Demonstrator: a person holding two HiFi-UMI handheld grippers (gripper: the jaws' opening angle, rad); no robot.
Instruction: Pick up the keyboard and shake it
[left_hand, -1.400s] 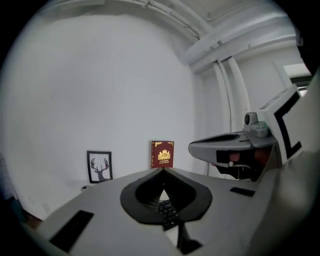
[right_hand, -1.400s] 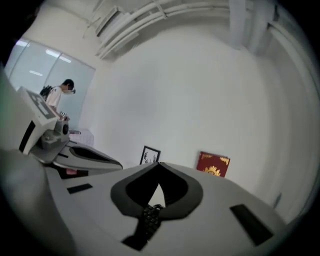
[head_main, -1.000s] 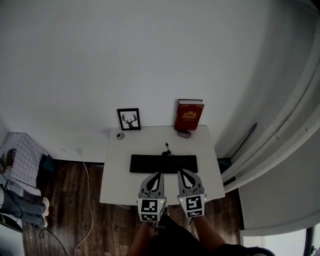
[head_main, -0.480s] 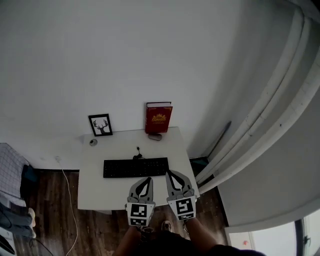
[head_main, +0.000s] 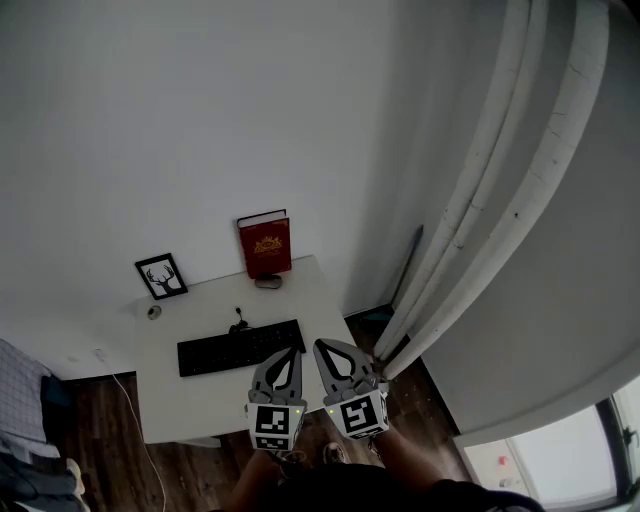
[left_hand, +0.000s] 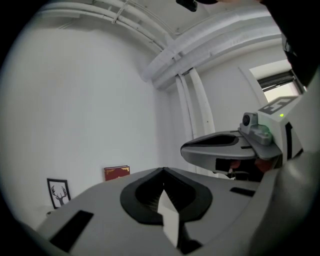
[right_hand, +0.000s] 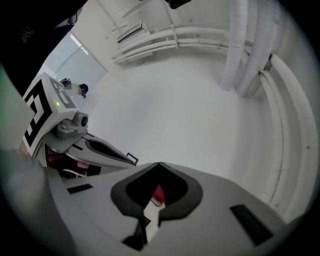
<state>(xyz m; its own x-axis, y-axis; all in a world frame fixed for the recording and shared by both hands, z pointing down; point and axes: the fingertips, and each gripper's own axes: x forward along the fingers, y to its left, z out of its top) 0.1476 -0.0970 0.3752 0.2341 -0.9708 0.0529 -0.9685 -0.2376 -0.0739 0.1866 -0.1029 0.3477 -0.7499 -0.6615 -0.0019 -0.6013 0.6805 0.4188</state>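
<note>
**White table bears the keyboard; both grippers empty**

White rectangular table (head_main: 180, 400) at lower left of the head view carries the long black keyboard (head_main: 240, 347), lying flat. Left gripper (head_main: 290, 352) and right gripper (head_main: 321, 346) hang just below its right end, jaws pressed together on nothing. That fits a keyboard awaiting its lift, or one set back after shaking.

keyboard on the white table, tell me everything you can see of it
The keyboard is black, long and slim, lying flat across the middle of the white table, slightly skewed. A dark cable leaves the middle of its far edge. The left gripper and right gripper do not hold it.
</note>
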